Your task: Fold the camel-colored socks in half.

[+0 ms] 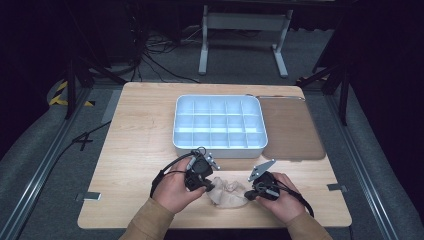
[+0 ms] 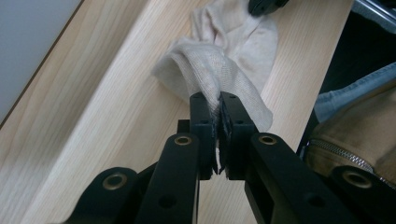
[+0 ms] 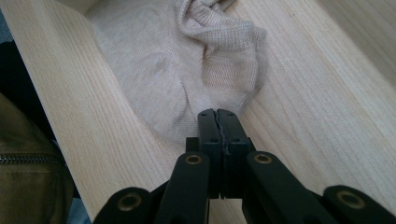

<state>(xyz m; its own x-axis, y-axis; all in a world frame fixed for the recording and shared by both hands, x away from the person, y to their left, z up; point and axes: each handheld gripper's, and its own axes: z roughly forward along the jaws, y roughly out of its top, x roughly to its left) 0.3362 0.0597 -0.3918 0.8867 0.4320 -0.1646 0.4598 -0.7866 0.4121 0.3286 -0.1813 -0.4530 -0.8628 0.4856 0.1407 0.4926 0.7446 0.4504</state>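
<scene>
Overhead: left gripper point(image 1: 206, 187) and right gripper point(image 1: 251, 193) flanked beige sock point(image 1: 227, 192) at near edge of wooden table point(image 1: 140, 145), white divided tray point(image 1: 219, 122) beyond, dark cabled floor behind. Left gripper view: clenched on bunched sock point(image 2: 205, 65) fabric, raised, probably for straightening. Right gripper view: clamped on sock point(image 3: 187, 70) edge, apparently anchoring.

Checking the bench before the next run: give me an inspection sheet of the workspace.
Surface: wooden table.
Job's things: beige sock lying crumpled at the near edge.
Clutter: white divided tray; brown mat beside it.
Grippers: left gripper shut on the sock, its fabric lifted; right gripper shut at the sock's edge, hold unclear.
Cables: cable looping from the left gripper; loose cables on the floor.
Surroundings: grey floor, white frame behind.
</scene>
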